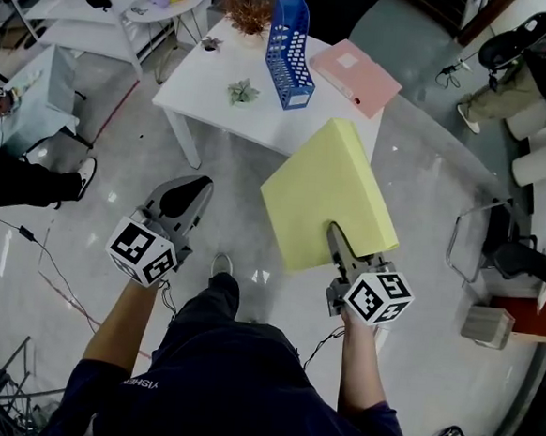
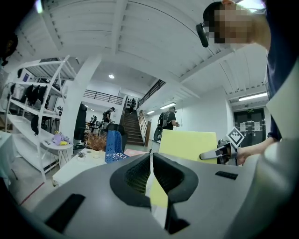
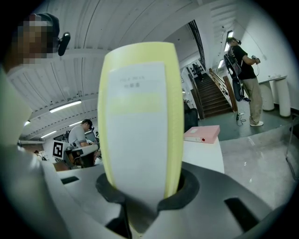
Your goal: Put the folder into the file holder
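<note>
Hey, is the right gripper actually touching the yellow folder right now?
Touching. In the right gripper view, the right gripper has its jaws clamped on the spine end of the yellow folder. The head view shows the folder held in the air by that gripper alone.
</note>
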